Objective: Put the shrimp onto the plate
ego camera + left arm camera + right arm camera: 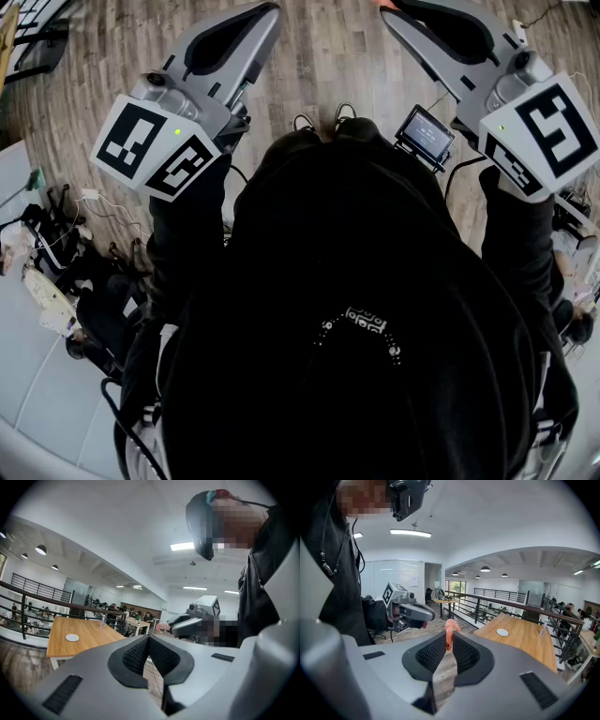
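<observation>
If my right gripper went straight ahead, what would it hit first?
Nothing close, it seems: past the shrimp in the right gripper lies open floor, then a railing. Depth is unclear. The left gripper sits left of that line.

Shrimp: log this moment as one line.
right gripper: shut on shrimp | left gripper: shut, empty | plate: bare, on table

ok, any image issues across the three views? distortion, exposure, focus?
Head view: black clothing fills the centre, almost no detail. Left gripper view: strong fisheye, dark corners, ceiling light blown out. Right gripper view: same fisheye bows the railing; shrimp in the right gripper is sharp.
</observation>
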`<state>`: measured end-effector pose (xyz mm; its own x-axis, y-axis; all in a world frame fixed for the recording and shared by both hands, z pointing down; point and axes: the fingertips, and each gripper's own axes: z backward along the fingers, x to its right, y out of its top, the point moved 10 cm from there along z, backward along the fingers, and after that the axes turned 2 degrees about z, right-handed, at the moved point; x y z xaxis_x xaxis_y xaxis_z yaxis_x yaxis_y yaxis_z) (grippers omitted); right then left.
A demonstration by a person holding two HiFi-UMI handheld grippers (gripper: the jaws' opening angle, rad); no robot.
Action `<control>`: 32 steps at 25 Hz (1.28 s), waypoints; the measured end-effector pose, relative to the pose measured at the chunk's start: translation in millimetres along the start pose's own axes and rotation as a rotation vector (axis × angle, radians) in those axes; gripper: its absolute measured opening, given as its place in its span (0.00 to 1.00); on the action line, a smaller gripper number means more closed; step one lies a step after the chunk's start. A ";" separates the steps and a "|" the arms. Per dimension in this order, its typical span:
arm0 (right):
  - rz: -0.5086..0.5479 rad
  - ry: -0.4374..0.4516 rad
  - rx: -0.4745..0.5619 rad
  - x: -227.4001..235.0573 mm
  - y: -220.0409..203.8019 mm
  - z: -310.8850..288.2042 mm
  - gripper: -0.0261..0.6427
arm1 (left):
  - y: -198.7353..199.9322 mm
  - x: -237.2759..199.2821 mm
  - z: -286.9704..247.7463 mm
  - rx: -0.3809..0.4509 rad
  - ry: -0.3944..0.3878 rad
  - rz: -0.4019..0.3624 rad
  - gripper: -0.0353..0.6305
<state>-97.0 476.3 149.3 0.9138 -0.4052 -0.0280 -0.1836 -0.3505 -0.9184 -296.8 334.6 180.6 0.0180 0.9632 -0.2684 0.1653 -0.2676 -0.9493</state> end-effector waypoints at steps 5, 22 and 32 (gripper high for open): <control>-0.005 0.005 -0.015 4.6 -3.1 0.9 0.12 | 0.8 2.0 -5.8 -0.004 -0.007 -0.002 0.06; -0.065 0.007 0.082 77.8 3.1 26.4 0.12 | 35.4 1.0 -64.8 -0.033 -0.002 -0.057 0.06; -0.158 0.026 0.129 84.0 -31.7 58.3 0.12 | 17.8 30.4 -79.7 -0.060 0.003 -0.063 0.06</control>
<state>6.7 502.6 153.0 0.9176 -0.3761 0.1288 0.0105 -0.3010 -0.9536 -214.8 361.3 168.6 0.0083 0.9781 -0.2080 0.2252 -0.2045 -0.9526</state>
